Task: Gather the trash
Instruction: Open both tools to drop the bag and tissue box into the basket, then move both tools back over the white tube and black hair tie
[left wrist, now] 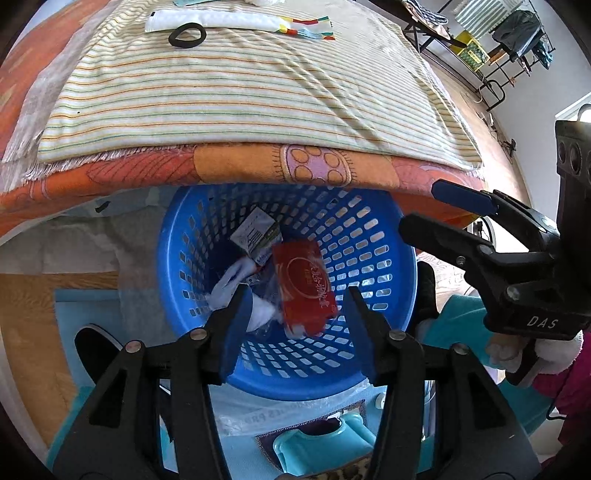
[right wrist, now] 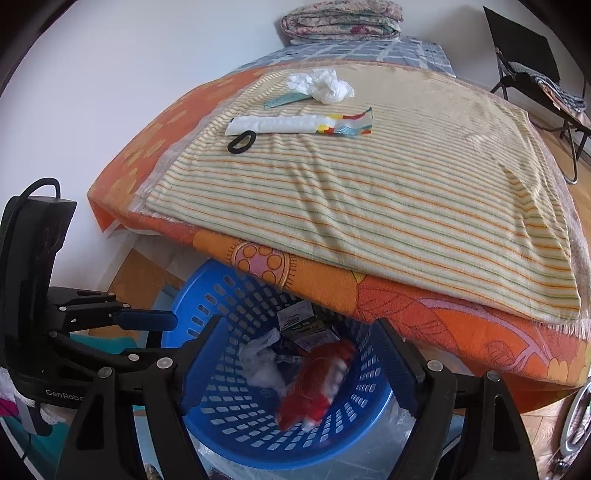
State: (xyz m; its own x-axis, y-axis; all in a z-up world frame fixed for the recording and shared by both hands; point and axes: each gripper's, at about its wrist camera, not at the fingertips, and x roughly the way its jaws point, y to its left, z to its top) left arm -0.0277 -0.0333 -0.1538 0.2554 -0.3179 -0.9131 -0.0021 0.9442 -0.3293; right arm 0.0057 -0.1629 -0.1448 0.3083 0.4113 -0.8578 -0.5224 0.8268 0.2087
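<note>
A blue perforated basket (left wrist: 373,236) (right wrist: 207,306) stands on the floor under the bed's edge. Inside it lie a red packet (left wrist: 304,284) (right wrist: 317,380), blurred in the right wrist view, white crumpled tissue (left wrist: 231,280) (right wrist: 264,365) and a printed carton (left wrist: 255,232) (right wrist: 299,321). My left gripper (left wrist: 295,328) hangs open and empty over the basket. My right gripper (right wrist: 299,365) is open and empty above the basket; it also shows in the left wrist view (left wrist: 432,206). On the bed lie a white wrapper with a coloured end (right wrist: 295,123) (left wrist: 236,20), a black ring (right wrist: 242,142) (left wrist: 186,35), and crumpled tissue (right wrist: 323,85).
The bed carries a striped blanket (right wrist: 369,192) over an orange patterned sheet (right wrist: 424,314). A folded quilt (right wrist: 341,18) lies at the far end. A folding chair (right wrist: 524,62) and a clothes rack (left wrist: 513,40) stand beyond. Teal items (left wrist: 321,443) lie on the floor by the basket.
</note>
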